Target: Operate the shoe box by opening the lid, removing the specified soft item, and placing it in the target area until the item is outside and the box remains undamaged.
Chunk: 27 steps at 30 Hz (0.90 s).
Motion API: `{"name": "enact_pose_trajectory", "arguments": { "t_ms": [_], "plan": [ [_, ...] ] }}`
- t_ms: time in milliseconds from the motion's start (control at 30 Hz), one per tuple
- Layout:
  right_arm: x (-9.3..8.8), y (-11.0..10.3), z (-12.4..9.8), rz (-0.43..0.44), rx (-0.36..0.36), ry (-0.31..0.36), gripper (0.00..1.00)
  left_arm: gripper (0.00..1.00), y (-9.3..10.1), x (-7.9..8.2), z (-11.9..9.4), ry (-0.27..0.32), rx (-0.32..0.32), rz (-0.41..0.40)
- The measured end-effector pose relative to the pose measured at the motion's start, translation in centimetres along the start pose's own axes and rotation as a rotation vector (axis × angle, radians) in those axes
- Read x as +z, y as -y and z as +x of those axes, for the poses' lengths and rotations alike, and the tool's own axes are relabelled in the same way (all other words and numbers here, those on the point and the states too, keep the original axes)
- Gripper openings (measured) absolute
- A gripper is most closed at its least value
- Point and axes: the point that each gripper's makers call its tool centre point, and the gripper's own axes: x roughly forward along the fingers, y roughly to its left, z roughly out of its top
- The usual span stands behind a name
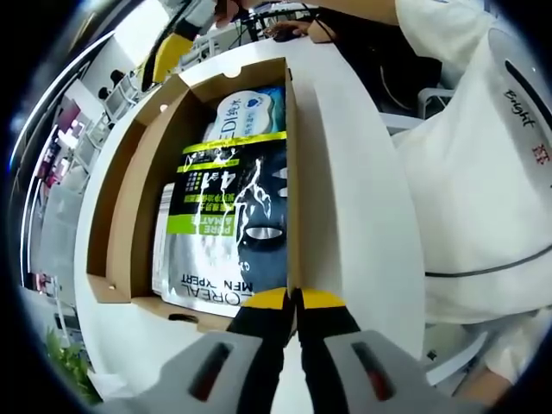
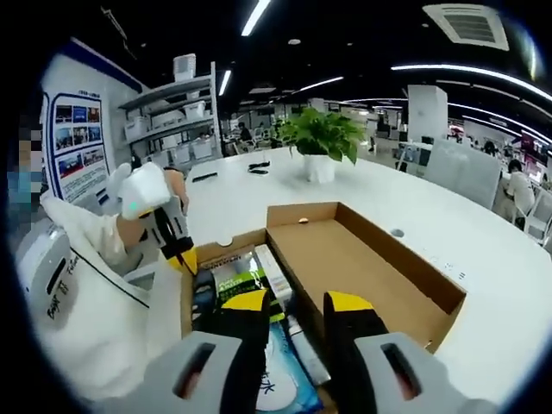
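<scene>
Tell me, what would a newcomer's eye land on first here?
Probably the open cardboard box on the white table, with a black and green face mask packet lying inside. The left gripper is pinched on the box's near wall, while the right gripper hovers open above the packets, with a potted plant beyond.

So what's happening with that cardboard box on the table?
A person holds a yellow-tipped tool in each hand over an open brown cardboard shoe box on the white table. The left tool, tips together, pinches the box wall. The right tool hangs open above the flat face-mask packets, which lie inside.
</scene>
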Motion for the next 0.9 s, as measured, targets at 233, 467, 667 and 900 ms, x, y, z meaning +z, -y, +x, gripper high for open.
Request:
{"name": "enact_pose_trajectory", "arguments": {
  "t_ms": [233,467,667,900],
  "plan": [
    [-1.3,1.0,1.0,-0.069,-0.067,-0.063,0.28,0.03,0.0,0.0,0.0,0.006,0.004,0.001],
    [-2.8,0.0,2.0,0.049,-0.045,-0.12,0.28,0.03,0.0,0.0,0.0,0.003,0.004,0.005],
    [-3.7,-0.5,2.8,0.071,-0.043,-0.137,0.27,0.03,0.0,0.0,0.0,0.004,0.003,0.008],
    [-5.0,-1.0,3.6,0.105,-0.029,-0.178,0.27,0.03,0.0,-0.1,0.1,0.002,0.0,0.01]
  ]
}}
